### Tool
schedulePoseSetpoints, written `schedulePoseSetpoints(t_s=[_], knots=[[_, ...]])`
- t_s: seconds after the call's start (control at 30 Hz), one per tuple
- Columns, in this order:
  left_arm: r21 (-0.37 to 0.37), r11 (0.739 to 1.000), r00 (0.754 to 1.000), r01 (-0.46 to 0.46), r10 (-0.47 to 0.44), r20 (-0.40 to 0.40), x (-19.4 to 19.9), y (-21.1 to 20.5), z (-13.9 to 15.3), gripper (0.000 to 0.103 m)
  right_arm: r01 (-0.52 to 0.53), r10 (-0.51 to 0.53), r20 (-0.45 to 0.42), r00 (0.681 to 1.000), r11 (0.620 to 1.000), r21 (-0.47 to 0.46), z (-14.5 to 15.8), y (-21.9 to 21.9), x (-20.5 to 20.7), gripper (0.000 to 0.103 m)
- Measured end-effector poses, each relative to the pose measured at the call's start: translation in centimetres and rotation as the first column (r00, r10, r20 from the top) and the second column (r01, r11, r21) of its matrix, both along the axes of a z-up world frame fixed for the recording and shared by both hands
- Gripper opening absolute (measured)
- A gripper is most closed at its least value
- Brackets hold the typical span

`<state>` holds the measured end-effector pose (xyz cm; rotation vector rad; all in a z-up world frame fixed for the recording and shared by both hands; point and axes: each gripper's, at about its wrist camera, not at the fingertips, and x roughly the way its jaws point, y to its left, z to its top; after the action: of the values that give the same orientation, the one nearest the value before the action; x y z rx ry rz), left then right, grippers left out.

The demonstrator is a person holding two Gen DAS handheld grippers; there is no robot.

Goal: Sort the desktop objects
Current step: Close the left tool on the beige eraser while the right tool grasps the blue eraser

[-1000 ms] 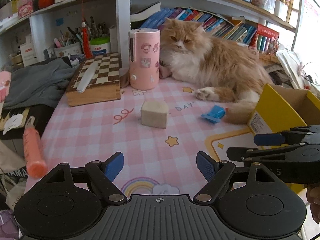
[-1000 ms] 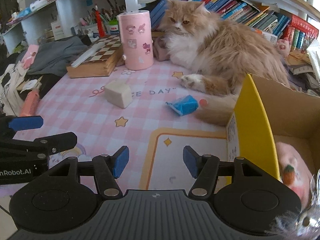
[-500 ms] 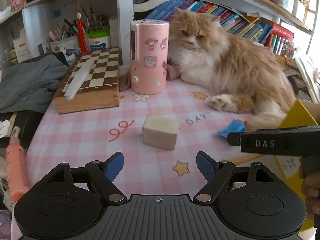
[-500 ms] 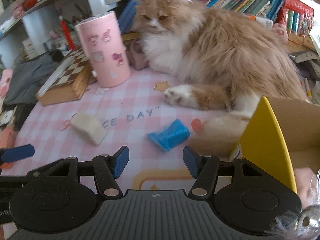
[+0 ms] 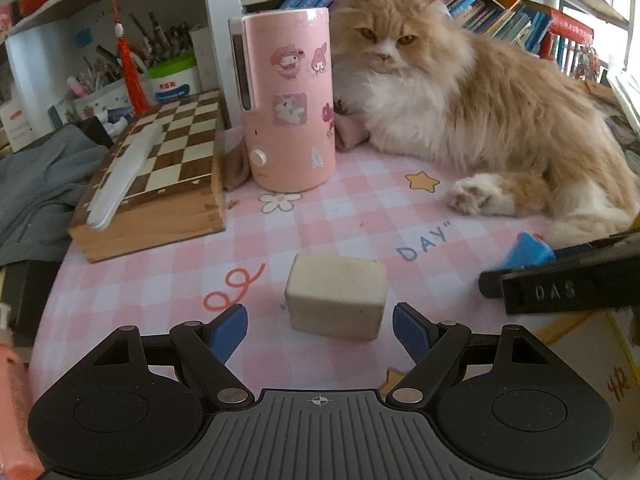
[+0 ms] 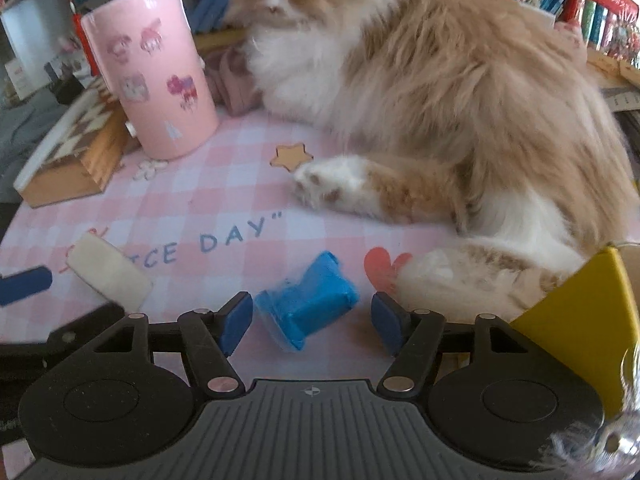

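A cream block (image 5: 336, 296) lies on the pink checked mat, just beyond and between the tips of my open left gripper (image 5: 320, 330); it also shows in the right wrist view (image 6: 108, 274). A small blue object (image 6: 310, 300) lies on its side between the open tips of my right gripper (image 6: 312, 322), not gripped; its far end shows in the left wrist view (image 5: 528, 250) behind the right gripper's body. A yellow cardboard box (image 6: 580, 320) stands at the right.
A large orange-and-white cat (image 5: 472, 120) lies across the back right of the mat, its paw (image 6: 336, 184) near the blue object. A pink cylinder (image 5: 286, 100) and a wooden chessboard box (image 5: 160, 184) stand at the back left. Grey cloth (image 5: 36, 184) lies far left.
Both grippers have moved forward and down: the left up to the cream block, the right up to the blue object, which now sits between its tips. Both stay open.
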<state>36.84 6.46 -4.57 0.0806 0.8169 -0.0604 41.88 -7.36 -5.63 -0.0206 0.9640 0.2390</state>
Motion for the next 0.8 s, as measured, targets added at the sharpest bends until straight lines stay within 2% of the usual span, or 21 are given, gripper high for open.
schedulePoseSetpoints(t_s=[0.3, 0.4, 0.43, 0.47, 0.53, 0.63, 0.8], knots=[[-0.008, 1.0, 1.0, 0.023, -0.023, 0.001, 2.0, -0.4, -1.3, 0.082, -0.04, 0.041, 0.027, 0.999, 0.997, -0.058, -0.3, 0.7, 0.5, 0.064], [-0.015, 0.999, 0.999, 0.047, -0.047, -0.001, 2.0, -0.6, -1.7, 0.08, -0.047, 0.049, 0.035, 0.998, 0.997, -0.066, -0.3, 0.8, 0.5, 0.06], [-0.015, 0.999, 0.999, 0.052, -0.052, 0.0, 2.0, -0.7, -1.7, 0.075, -0.051, 0.054, 0.04, 0.998, 0.997, -0.065, -0.3, 0.7, 0.4, 0.054], [-0.02, 0.998, 0.998, 0.058, -0.058, 0.0, 1.9, -0.7, -1.8, 0.063, -0.056, 0.059, 0.045, 0.997, 0.996, -0.065, -0.2, 0.8, 0.3, 0.046], [-0.03, 0.998, 0.999, 0.046, -0.046, 0.004, 1.9, -0.6, -1.6, 0.052, -0.067, 0.071, 0.048, 0.996, 0.995, -0.068, -0.2, 0.9, 0.2, 0.043], [-0.066, 0.997, 0.999, 0.039, -0.039, 0.0, 1.7, -0.1, -1.2, 0.049, -0.068, 0.071, 0.054, 0.996, 0.996, -0.054, 0.0, 0.8, 0.0, 0.039], [-0.066, 0.997, 0.998, 0.046, -0.044, 0.033, 0.5, 0.2, -0.1, 0.047, -0.07, 0.071, 0.055, 0.996, 0.997, -0.026, 0.3, 0.8, -0.8, 0.037]])
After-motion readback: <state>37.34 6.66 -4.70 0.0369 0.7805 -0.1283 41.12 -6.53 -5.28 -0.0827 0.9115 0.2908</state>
